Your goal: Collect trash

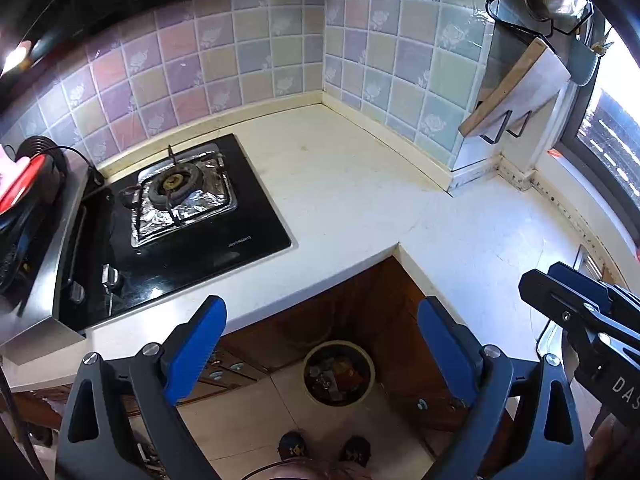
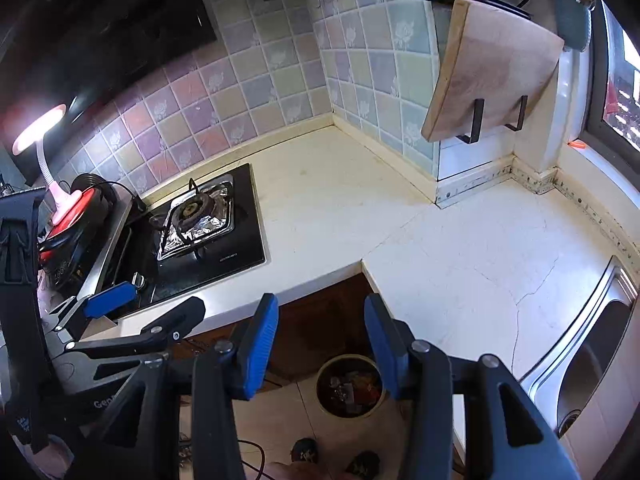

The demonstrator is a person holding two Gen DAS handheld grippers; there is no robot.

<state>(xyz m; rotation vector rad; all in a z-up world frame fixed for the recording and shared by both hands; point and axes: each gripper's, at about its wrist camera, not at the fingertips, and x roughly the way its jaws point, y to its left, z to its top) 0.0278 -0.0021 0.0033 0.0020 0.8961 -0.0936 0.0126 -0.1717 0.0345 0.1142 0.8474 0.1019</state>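
A round trash bin (image 1: 338, 373) stands on the floor in the inner corner of the L-shaped counter, holding several wrappers; it also shows in the right wrist view (image 2: 350, 385). My left gripper (image 1: 322, 354) is open and empty, high above the bin. My right gripper (image 2: 321, 342) is open and empty, also above the bin. The right gripper shows at the right edge of the left wrist view (image 1: 580, 312). The left gripper shows at the lower left of the right wrist view (image 2: 120, 312). I see no loose trash on the counter (image 1: 360, 200).
A gas hob (image 1: 180, 216) with foil round the burner sits on the left of the counter. A cutting board (image 2: 492, 68) hangs on the wall rack. A steel sink (image 2: 592, 344) is at the right. A pink lamp (image 2: 44, 148) and cooker stand far left. The person's shoes (image 1: 324, 448) are below.
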